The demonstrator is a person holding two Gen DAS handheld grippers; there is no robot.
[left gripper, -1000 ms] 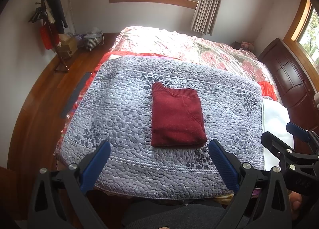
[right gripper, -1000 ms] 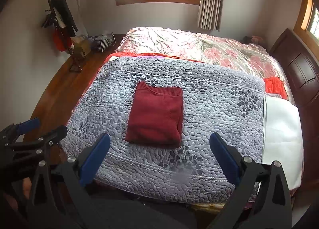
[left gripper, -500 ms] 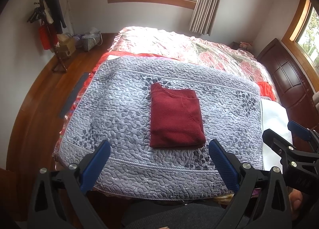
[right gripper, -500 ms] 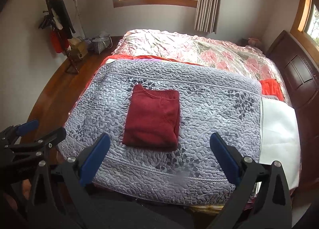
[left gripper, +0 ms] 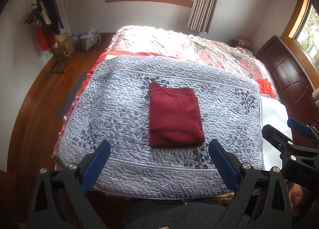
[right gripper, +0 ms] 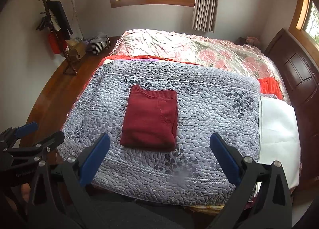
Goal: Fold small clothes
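A dark red sweater [left gripper: 174,116] [right gripper: 151,121] lies folded into a neat rectangle, ribbed collar at its far end, in the middle of a grey quilted blanket [left gripper: 111,109] [right gripper: 209,113] spread on the bed. My left gripper [left gripper: 159,151] hovers open, back from the sweater's near edge, with nothing between its blue pads. My right gripper [right gripper: 159,145] is open too, held at a similar distance and empty. Each gripper shows at the side of the other's view: the right gripper [left gripper: 287,131], the left gripper [right gripper: 41,131].
A white sheet [right gripper: 277,127] lies along the blanket's right edge, with a red cloth [right gripper: 269,86] beyond it. A pink floral bedspread [right gripper: 189,49] covers the far half of the bed. A coat rack [left gripper: 47,29], bags and wooden floor are on the left; a dark headboard [left gripper: 289,77] on the right.
Both grippers have drawn back and up slightly from the bed, so the sweater sits a little farther away. The sweater itself has not moved.
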